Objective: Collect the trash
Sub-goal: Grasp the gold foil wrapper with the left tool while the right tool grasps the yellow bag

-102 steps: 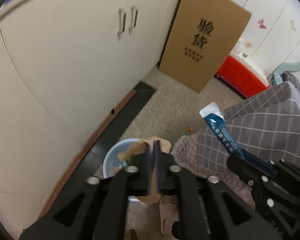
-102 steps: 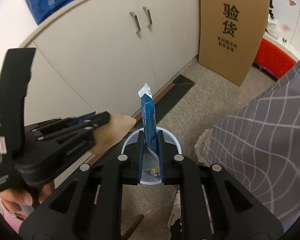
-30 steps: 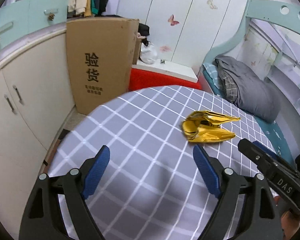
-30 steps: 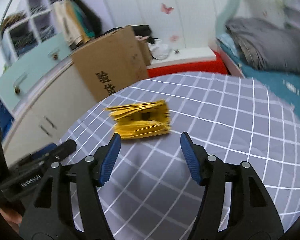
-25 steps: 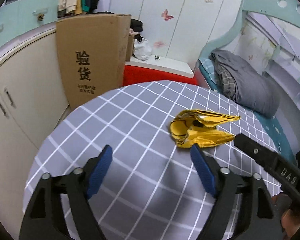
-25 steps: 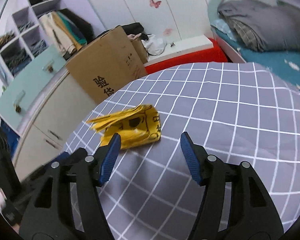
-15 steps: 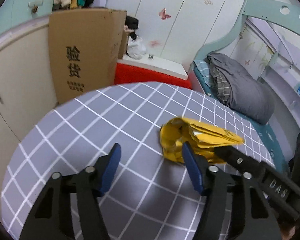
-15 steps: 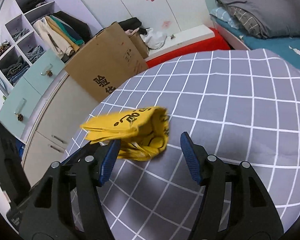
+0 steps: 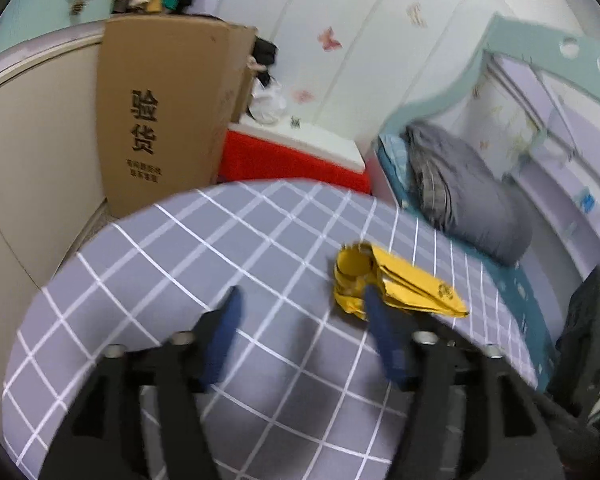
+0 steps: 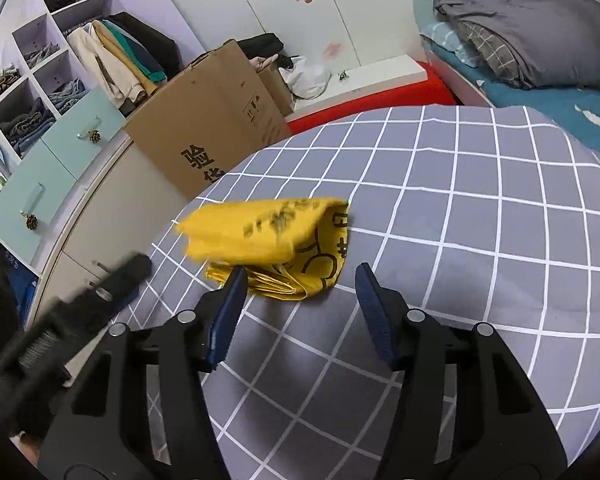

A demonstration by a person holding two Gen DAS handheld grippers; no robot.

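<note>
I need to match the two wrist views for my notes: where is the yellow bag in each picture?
Left wrist view: the yellow bag lies right of centre on the checked tablecloth, by the right finger of the open left gripper.
Right wrist view: the yellow bag sits just left of centre, ahead of the open right gripper.
Shared landmark: the cardboard box behind the table.

A round counter fills the view, draped in a grey cloth crossed by thin white grid lines, the cloth running over the rounded edge. One thing lies directly on it: a crumpled yellow wrapper with black printing, resting flat on the cloth toward the side of the counter nearest the tall cardboard box, folds bunched and one flap sticking out.
</note>
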